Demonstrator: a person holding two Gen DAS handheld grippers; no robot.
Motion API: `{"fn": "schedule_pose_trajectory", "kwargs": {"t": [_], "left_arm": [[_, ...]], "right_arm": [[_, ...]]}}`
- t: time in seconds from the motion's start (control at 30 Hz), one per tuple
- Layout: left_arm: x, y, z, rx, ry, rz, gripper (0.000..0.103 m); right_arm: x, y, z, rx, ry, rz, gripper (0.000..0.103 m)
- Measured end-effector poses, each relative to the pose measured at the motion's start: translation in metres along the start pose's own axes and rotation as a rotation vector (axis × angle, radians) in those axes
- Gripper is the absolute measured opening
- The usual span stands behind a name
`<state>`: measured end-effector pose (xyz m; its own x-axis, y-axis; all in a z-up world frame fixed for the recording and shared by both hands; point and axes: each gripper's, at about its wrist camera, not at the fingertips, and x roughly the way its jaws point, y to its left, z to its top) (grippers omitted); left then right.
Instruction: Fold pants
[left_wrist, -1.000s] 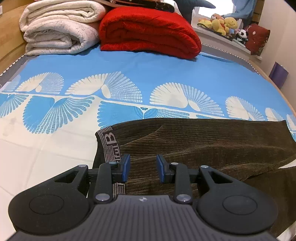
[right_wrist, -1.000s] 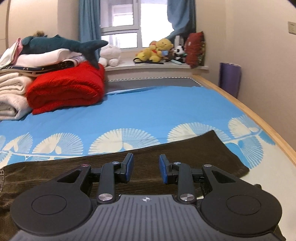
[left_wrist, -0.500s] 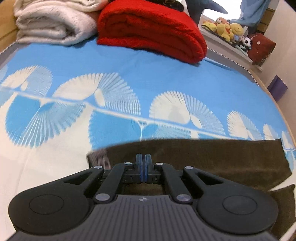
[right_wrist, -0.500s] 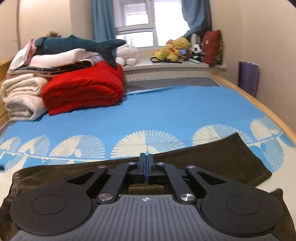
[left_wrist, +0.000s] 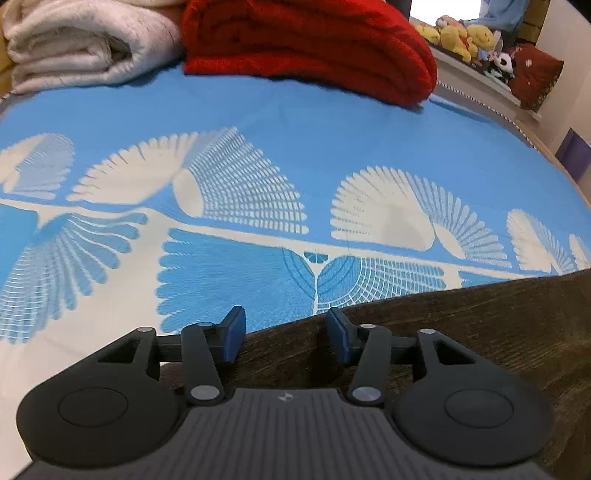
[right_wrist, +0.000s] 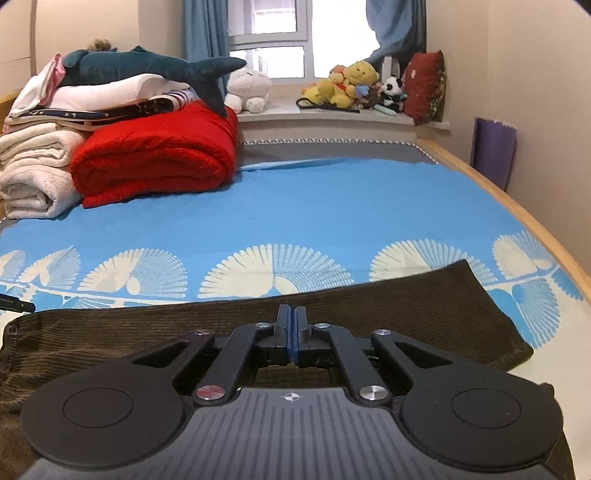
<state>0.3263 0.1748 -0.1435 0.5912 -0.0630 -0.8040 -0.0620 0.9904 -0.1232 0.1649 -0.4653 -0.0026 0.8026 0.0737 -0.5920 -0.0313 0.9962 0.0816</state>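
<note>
Two tools work the brown pants on the bed: left tool gapes wide, right tool pinches the fabric.

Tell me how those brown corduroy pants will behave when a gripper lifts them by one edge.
The pants lie flat and conform to the bed, so they will likely droop limply. The ribbed corduroy looks thick, probably somewhat heavy and grippy rather than slippery.

Home bedroom, bed with blue patterned sheet, folded blankets, plush toys on windowsill
</note>
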Motion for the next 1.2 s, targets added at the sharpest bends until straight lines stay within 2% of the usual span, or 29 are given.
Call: {"fn": "schedule_pose_trajectory", "kwargs": {"t": [0.2, 0.23, 0.27, 0.3, 0.33, 0.43, 0.57, 0.73, 0.9, 1.0, 1.1, 1.17, 1.2], "left_arm": [[0.015, -0.009, -0.003, 0.057, 0.044, -0.020, 0.056], [0.015, -0.011, -0.004, 0.073, 0.045, -0.012, 0.053], [0.014, -0.014, -0.005, 0.094, 0.040, -0.005, 0.046], [0.013, -0.015, -0.006, 0.107, 0.040, -0.010, 0.024], [0.011, -0.016, -0.006, 0.114, 0.041, -0.016, 0.013], [0.000, -0.024, -0.006, 0.148, 0.029, 0.002, 0.005], [-0.028, -0.041, -0.010, 0.209, 0.000, 0.030, 0.003], [-0.090, -0.061, -0.021, 0.284, -0.020, 0.018, 0.002], [-0.178, -0.087, -0.066, 0.391, -0.067, -0.026, 0.002], [-0.217, -0.090, -0.108, 0.383, -0.071, -0.071, 0.002], [-0.219, -0.083, -0.158, 0.348, -0.017, -0.122, 0.003], [-0.205, -0.072, -0.176, 0.278, 0.091, -0.134, 0.008], [-0.201, -0.063, -0.178, 0.213, 0.148, -0.113, 0.018]], "right_arm": [[0.003, -0.002, 0.000, -0.006, 0.004, -0.003, 0.001], [0.004, -0.001, 0.000, -0.010, 0.006, -0.006, 0.001], [0.004, 0.000, 0.000, -0.013, 0.009, -0.010, 0.001], [0.005, 0.001, -0.001, -0.017, 0.014, -0.013, 0.001], [0.005, 0.001, -0.001, -0.020, 0.018, -0.016, 0.001], [0.004, 0.006, -0.002, -0.037, 0.018, -0.031, 0.001], [-0.001, 0.009, -0.004, -0.051, 0.008, -0.054, 0.001], [-0.009, 0.008, -0.009, -0.052, 0.008, -0.081, 0.001], [-0.024, 0.003, -0.015, -0.019, 0.000, -0.086, 0.001], [-0.035, 0.000, -0.021, -0.017, 0.000, -0.085, 0.001], [-0.046, -0.003, -0.029, -0.040, -0.001, -0.100, 0.001], [-0.051, -0.009, -0.033, -0.037, 0.005, -0.106, 0.001], [-0.053, -0.012, -0.035, -0.029, 0.012, -0.109, 0.001]]}}
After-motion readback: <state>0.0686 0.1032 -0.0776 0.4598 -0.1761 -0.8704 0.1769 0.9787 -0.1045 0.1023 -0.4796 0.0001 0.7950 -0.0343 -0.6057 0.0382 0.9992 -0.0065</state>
